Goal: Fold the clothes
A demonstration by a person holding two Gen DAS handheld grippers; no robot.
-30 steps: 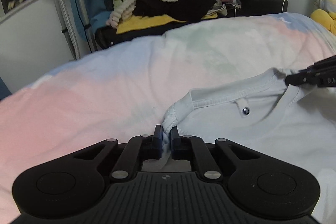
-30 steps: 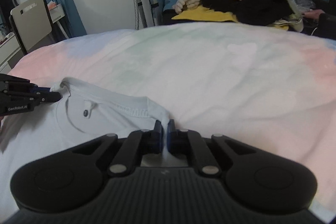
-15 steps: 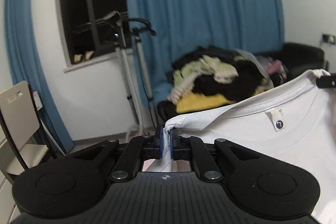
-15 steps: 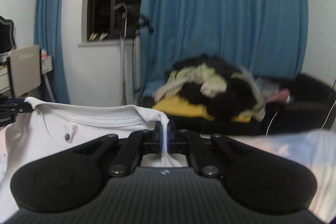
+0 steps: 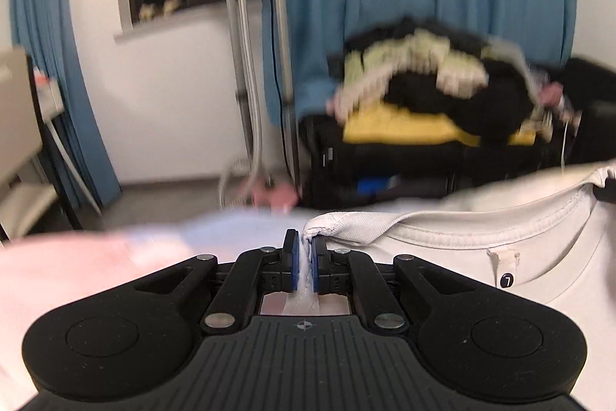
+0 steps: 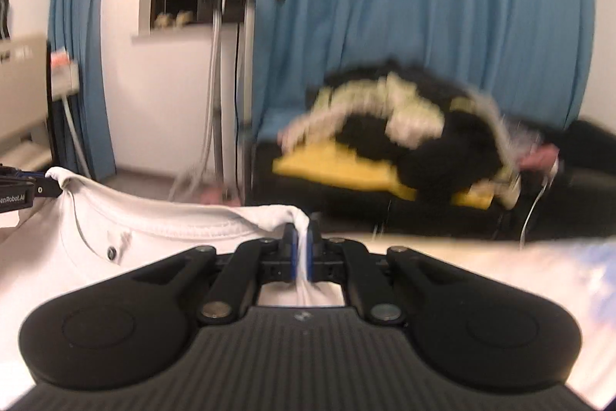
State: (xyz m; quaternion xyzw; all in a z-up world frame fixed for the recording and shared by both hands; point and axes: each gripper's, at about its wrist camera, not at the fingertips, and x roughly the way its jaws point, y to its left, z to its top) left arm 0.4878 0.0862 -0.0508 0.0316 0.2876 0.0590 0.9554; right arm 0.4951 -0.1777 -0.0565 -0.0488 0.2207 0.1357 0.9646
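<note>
- My left claw (image 5: 305, 259) is clamped on one shoulder corner of the white T-shirt (image 5: 481, 249); a pinch of fabric sits between its blue pads (image 5: 295, 262).
- My right claw (image 6: 302, 253) is clamped on the opposite shoulder corner of the same T-shirt (image 6: 127, 218), with white cloth squeezed between the pads and trailing down behind them.
- In the left wrist view, the tip of the right claw (image 5: 607, 188) shows at the right edge, touching the far end of the collar.
- In the right wrist view, the tip of the left claw (image 6: 27, 185) shows at the left edge, gripping the other collar end.
- The shoulder line of the T-shirt runs from claw to claw, roughly level, with the neckline along the top edge.
- The collar opening faces me; the neck label (image 5: 504, 270) with its round black size mark is visible inside the back of the collar.
- The body of the T-shirt extends downward from the collar, out of view below both claws.
- The T-shirt is above the near part of the bed (image 5: 77, 257), whose pastel pink and blue cover shows beneath it.
- Beyond the bed, a heap of dark, yellow and cream clothes (image 6: 392, 145) lies on a black sofa in front of a blue curtain (image 6: 423, 6).
- Both views are motion-blurred.
</note>
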